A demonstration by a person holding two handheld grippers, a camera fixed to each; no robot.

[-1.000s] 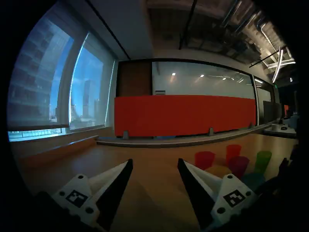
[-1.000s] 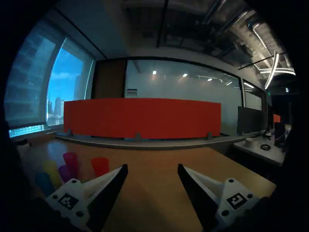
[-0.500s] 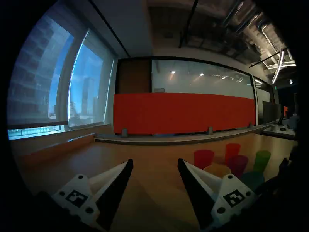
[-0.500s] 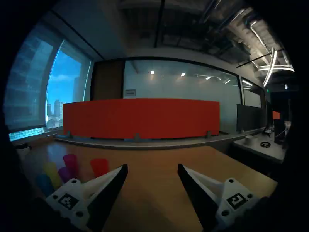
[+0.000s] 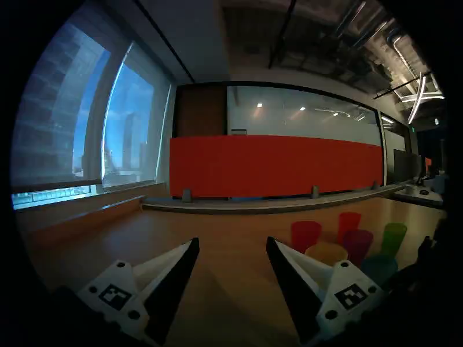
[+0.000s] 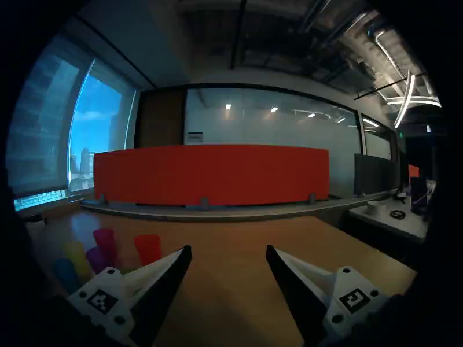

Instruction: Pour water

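Several coloured plastic cups stand in a cluster on the wooden table (image 5: 231, 272). In the left gripper view they sit to the right: a red cup (image 5: 305, 235), an orange-red cup (image 5: 348, 225), a purple cup (image 5: 357, 246), a green cup (image 5: 393, 237), a yellow cup (image 5: 326, 253) and a blue cup (image 5: 378, 268). My left gripper (image 5: 232, 247) is open, empty, left of the cluster. In the right gripper view the cups stand at the left: a red cup (image 6: 148, 248), a magenta cup (image 6: 106, 241), a yellow cup (image 6: 76, 255) and a blue cup (image 6: 63, 273). My right gripper (image 6: 228, 254) is open and empty, right of them.
A long red partition (image 5: 275, 169) runs along the table's far edge on a grey rail. Large windows (image 5: 124, 139) are at the left. A second desk (image 6: 390, 220) with small items stands at the right beyond the table edge.
Both views have tilted down slightly, so the partition and room sit a little higher. Both grippers stay open; the cups have not moved.
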